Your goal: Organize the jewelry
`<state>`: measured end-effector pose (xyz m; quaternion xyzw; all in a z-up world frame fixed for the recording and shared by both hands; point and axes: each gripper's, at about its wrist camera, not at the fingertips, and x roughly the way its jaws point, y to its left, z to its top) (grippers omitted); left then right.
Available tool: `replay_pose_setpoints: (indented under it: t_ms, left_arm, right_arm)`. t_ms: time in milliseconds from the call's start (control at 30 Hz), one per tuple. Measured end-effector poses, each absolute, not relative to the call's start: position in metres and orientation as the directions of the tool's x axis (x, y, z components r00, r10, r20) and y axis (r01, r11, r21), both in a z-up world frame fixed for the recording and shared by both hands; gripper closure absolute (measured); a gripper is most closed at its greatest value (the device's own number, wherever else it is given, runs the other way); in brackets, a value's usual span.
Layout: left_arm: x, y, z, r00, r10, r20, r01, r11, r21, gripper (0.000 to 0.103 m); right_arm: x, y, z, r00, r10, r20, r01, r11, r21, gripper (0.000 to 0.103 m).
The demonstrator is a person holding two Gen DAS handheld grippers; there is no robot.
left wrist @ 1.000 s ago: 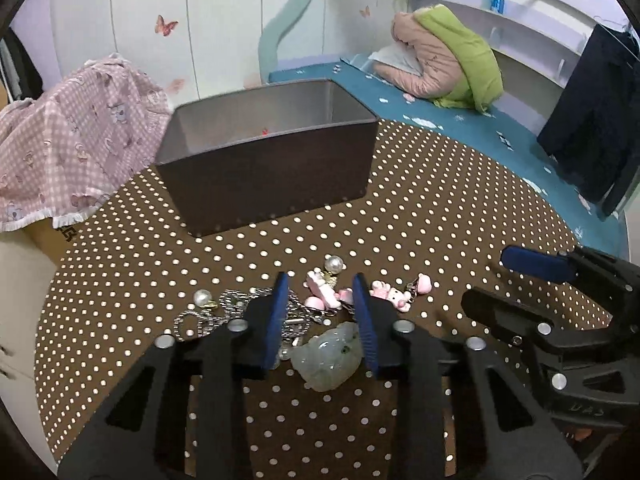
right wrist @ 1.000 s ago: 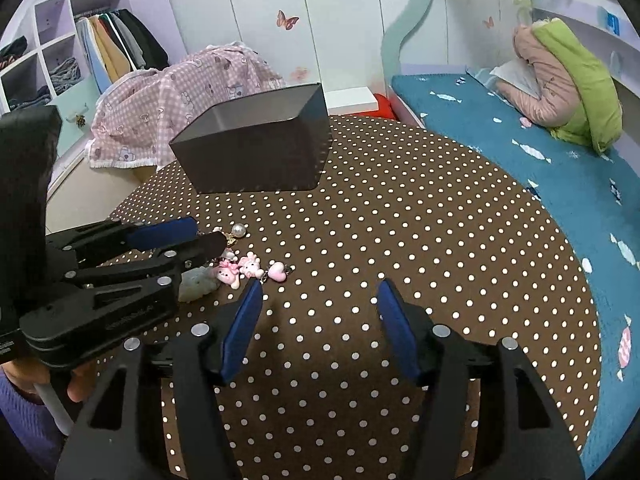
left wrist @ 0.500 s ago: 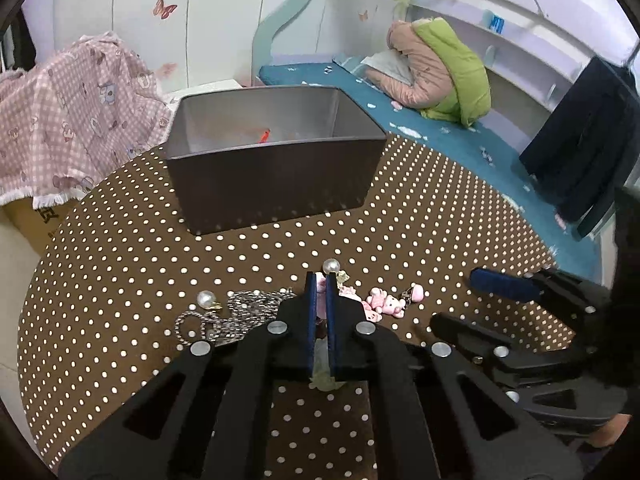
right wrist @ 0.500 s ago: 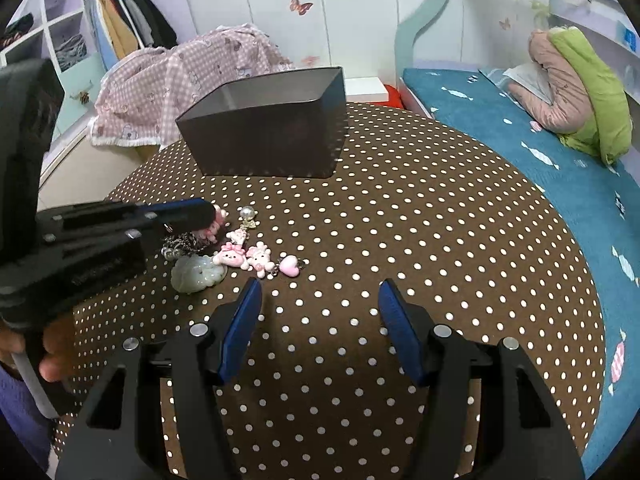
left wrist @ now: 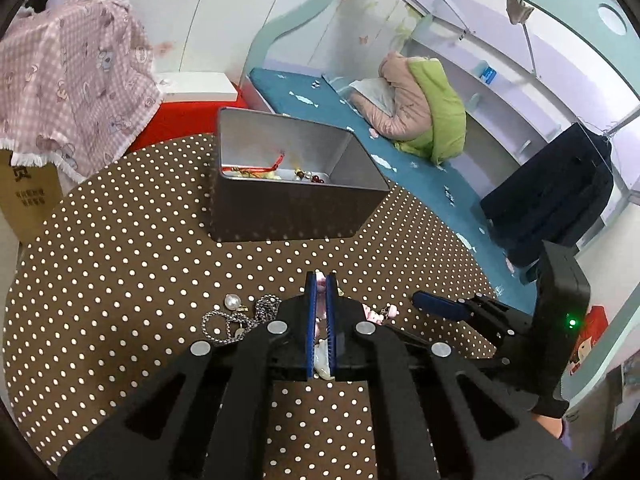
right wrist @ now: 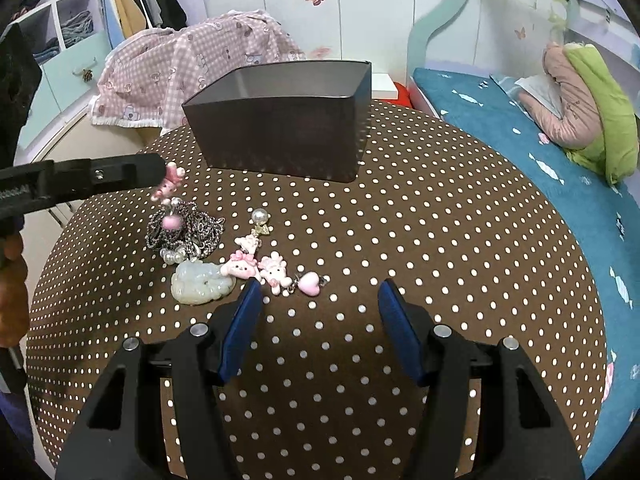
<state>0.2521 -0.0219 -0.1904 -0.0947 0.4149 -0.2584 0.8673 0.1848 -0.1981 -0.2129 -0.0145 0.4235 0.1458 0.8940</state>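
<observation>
My left gripper [left wrist: 321,280] is shut on a pink charm [right wrist: 170,180] and holds it above the table; a pink bead [right wrist: 173,222] dangles under it. The charm also shows between the blue pads in the left wrist view [left wrist: 321,278]. A dark metal box [left wrist: 296,184] stands beyond, with red cord and beads inside. On the dotted table lie a silver chain [right wrist: 188,228], a pale green jade piece [right wrist: 200,286], pink bunny charms [right wrist: 256,268], a pink heart [right wrist: 311,285] and a pearl [right wrist: 260,215]. My right gripper [right wrist: 320,300] is open and empty, just in front of the charms.
The round brown polka-dot table [right wrist: 440,240] drops off at its edges. A blue bed [right wrist: 540,128] with a pink and green jacket lies to the right. A pink checked cloth [right wrist: 200,64] hangs behind the box. A cardboard box [left wrist: 28,192] stands at the left.
My left gripper shut on the pink charm and lifted it off the table towards the box. My right gripper moved closer to the charms and stayed open.
</observation>
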Motion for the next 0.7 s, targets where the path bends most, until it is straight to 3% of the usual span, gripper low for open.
replay_pose_setpoints:
  t_ms: [267, 500, 700]
  left_arm:
    - [0.243, -0.018, -0.177, 0.543, -0.517, -0.662, 0.384, 0.854, -0.351, 0.098]
    - [0.238, -0.018, -0.171, 0.552, -0.516, -0.655, 0.396, 0.854, -0.339, 0.098]
    - [0.238, -0.015, -0.168, 0.551, -0.518, -0.654, 0.400, 0.852, -0.338, 0.098]
  right_arm:
    - [0.186, -0.185, -0.206, 0.610, 0.246, -0.753, -0.299, 0.952, 0.068, 0.053]
    - [0.192, -0.164, -0.200, 0.598, 0.311, -0.738, -0.356, 0.929, 0.102, 0.074]
    - [0.216, -0.145, -0.208, 0.551, 0.277, -0.787, -0.360, 0.930, 0.075, 0.076]
